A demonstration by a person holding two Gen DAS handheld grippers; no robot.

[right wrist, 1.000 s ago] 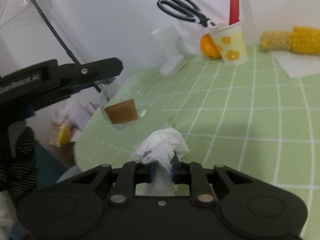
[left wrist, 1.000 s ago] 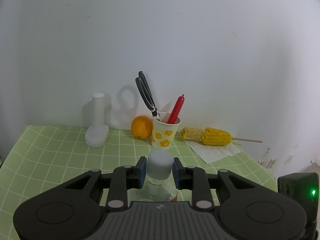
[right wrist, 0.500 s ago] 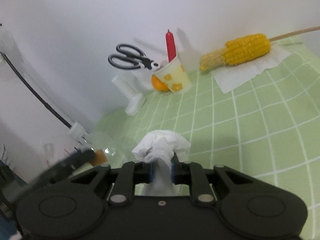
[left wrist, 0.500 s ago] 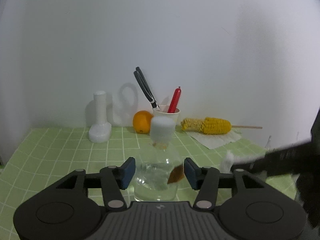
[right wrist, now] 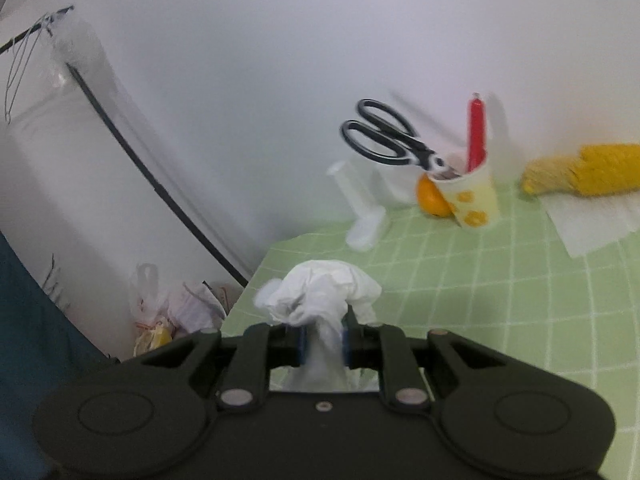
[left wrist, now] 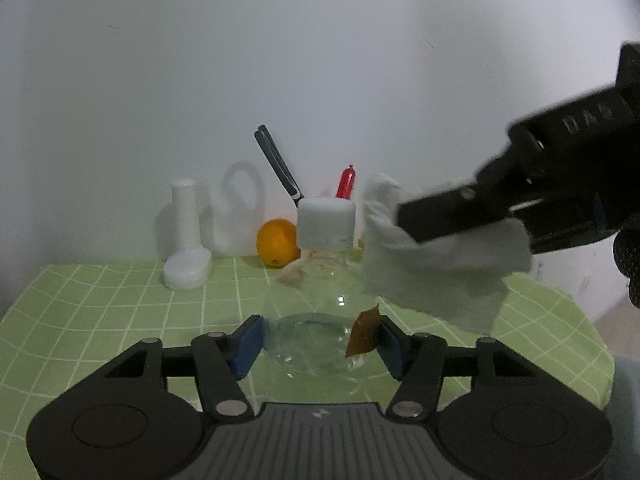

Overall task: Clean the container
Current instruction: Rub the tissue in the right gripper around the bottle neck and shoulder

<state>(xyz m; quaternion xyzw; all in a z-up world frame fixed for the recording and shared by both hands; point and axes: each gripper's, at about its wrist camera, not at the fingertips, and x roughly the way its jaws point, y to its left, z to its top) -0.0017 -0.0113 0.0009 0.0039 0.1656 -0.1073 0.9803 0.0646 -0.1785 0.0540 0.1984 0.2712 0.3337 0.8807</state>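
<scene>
Left wrist view: my left gripper (left wrist: 320, 340) clamps the clear bottle (left wrist: 320, 312) by its base while my right gripper (right wrist: 323, 344) pinches the tissue (right wrist: 320, 294); hard wiping near its white cap (left wrist: 326, 226) could twist the slick bottle loose.

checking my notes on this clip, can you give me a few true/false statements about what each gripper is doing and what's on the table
1. The left gripper is closed around the clear bottle. True.
2. The right gripper is empty. False: it pinches a crumpled white tissue.
3. The bottle is uncapped. False: a white cap sits on its neck.
4. The scissors stand in the flowered paper cup. True.
5. The corn cob lies directly on the green tablecloth. False: it rests on a white napkin.
6. The orange sits close to the cup, near the wall. True.
</scene>
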